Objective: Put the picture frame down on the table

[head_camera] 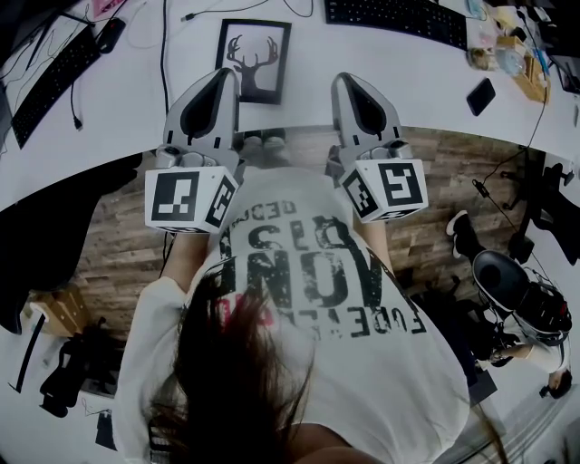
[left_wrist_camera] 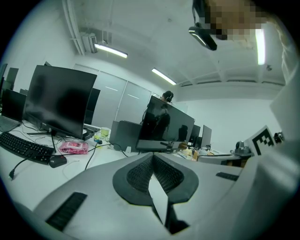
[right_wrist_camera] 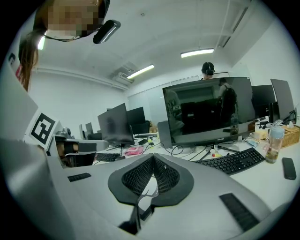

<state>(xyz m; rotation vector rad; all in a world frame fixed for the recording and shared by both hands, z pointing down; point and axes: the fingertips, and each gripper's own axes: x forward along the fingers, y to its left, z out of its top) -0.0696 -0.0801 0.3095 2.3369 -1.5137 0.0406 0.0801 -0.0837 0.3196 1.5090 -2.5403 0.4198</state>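
Observation:
A black picture frame (head_camera: pixel 255 56) with a deer-head silhouette lies flat on the white table (head_camera: pixel 136 100), near its front edge. My left gripper (head_camera: pixel 224 76) points toward the table, and its tip shows over the frame's lower left corner. Its jaws are shut, the pads meeting at the tip, with nothing between them (left_wrist_camera: pixel 152 155). My right gripper (head_camera: pixel 348 82) hangs just right of the frame, apart from it. Its jaws are shut too and hold nothing (right_wrist_camera: pixel 153 157). Through the gap beneath them a bit of the antler picture (right_wrist_camera: pixel 148 192) shows.
A keyboard (head_camera: pixel 394 18) lies at the back right, another keyboard (head_camera: pixel 50 82) and a mouse (head_camera: pixel 111 34) at the left. A phone (head_camera: pixel 480 96) and a basket (head_camera: pixel 526 63) sit at the right. Monitors (right_wrist_camera: pixel 211 110) stand behind, and cables (head_camera: pixel 165 45) cross the table.

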